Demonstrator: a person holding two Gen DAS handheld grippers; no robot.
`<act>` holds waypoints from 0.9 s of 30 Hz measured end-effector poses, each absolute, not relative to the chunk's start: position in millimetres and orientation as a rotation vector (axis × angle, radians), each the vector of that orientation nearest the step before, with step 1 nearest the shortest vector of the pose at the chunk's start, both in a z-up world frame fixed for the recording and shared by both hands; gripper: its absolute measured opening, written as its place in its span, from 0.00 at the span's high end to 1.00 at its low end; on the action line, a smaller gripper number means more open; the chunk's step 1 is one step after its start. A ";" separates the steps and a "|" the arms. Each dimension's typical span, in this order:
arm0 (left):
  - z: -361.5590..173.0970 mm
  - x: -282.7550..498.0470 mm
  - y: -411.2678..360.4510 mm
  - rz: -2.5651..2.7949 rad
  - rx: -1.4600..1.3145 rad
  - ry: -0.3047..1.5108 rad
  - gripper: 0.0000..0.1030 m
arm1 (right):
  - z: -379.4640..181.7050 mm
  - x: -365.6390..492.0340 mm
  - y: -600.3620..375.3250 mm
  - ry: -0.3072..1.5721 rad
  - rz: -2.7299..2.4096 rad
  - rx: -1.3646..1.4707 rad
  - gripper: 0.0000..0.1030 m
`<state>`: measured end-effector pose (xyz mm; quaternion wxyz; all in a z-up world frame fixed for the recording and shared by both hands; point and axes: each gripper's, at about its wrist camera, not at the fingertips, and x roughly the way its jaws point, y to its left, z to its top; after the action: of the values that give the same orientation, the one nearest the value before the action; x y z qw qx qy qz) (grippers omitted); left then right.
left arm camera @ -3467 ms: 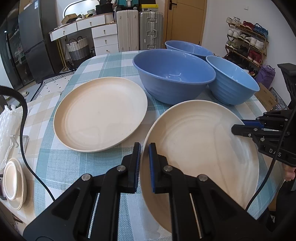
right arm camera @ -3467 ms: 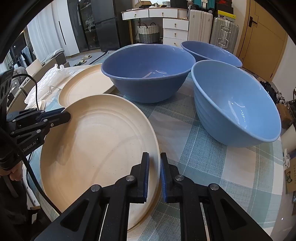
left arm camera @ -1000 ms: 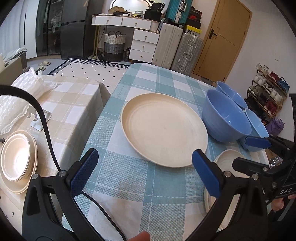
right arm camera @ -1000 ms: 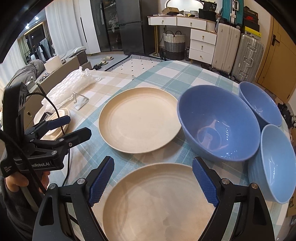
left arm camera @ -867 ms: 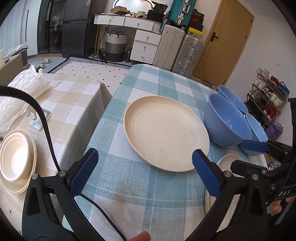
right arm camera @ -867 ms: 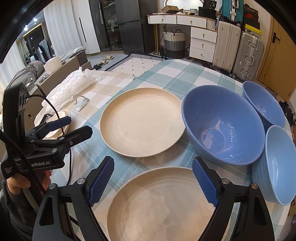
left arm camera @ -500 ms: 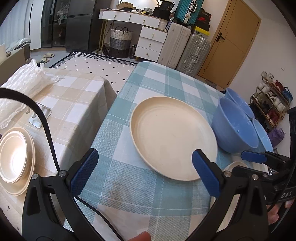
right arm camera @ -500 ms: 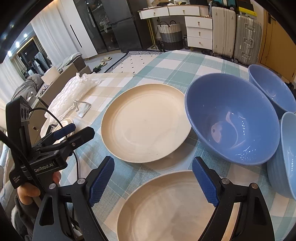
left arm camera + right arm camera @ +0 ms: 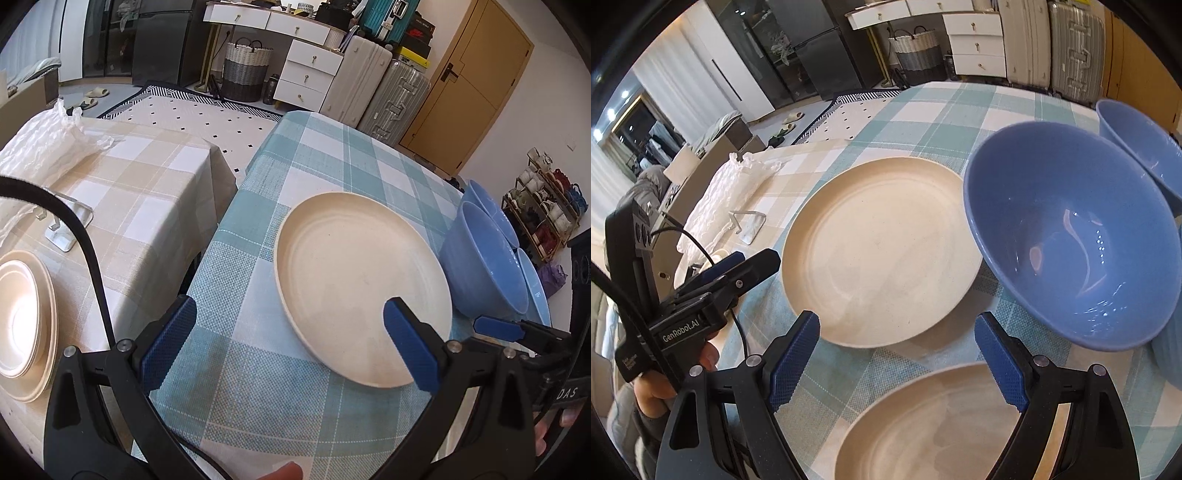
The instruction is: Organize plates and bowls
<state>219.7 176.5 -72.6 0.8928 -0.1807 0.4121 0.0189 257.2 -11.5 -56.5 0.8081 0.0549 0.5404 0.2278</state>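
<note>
A large cream plate (image 9: 354,273) lies flat on the teal checked table (image 9: 258,387); it also shows in the right wrist view (image 9: 882,251). A second cream plate (image 9: 942,428) lies nearer, under my right gripper (image 9: 897,350). Three blue bowls stand at the right: a big one (image 9: 1071,240), one behind it (image 9: 1137,147), and a third whose edge (image 9: 1171,347) shows. My left gripper (image 9: 288,343) is open and empty, above the table at the first plate's near-left rim. My right gripper is open and empty, above the gap between the two plates.
A beige checked table (image 9: 122,192) stands to the left with stacked small cream plates (image 9: 22,325), crumpled plastic wrap (image 9: 48,144) and a metal stand (image 9: 66,225). Suitcases (image 9: 373,85), drawers and a shoe rack (image 9: 546,210) lie beyond the tables.
Both grippers were shut on the near plate 3.5 s ago; they have since let go, opened wide and pulled back. In the last second both views have shifted toward the far plate.
</note>
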 end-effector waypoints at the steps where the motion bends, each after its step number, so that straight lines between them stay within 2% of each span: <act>1: -74.5 222.5 177.0 0.038 -0.374 0.859 0.02 | -58.3 259.1 -12.1 1.158 0.477 0.122 0.15; 17: -93.5 253.4 181.3 0.021 -0.384 0.857 0.05 | -80.6 276.4 -2.0 1.183 0.405 0.111 0.16; 22: -100.0 260.8 180.2 0.023 -0.371 0.874 0.10 | -81.7 278.8 -0.7 1.180 0.391 0.114 0.18; 27: -108.2 266.4 177.8 0.001 -0.381 0.888 0.23 | -82.2 280.7 -0.5 1.190 0.396 0.140 0.26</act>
<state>266.4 177.8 -108.2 0.8855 -0.1830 0.4272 0.0003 280.7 -0.5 -82.2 0.8074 0.0653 0.5564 0.1849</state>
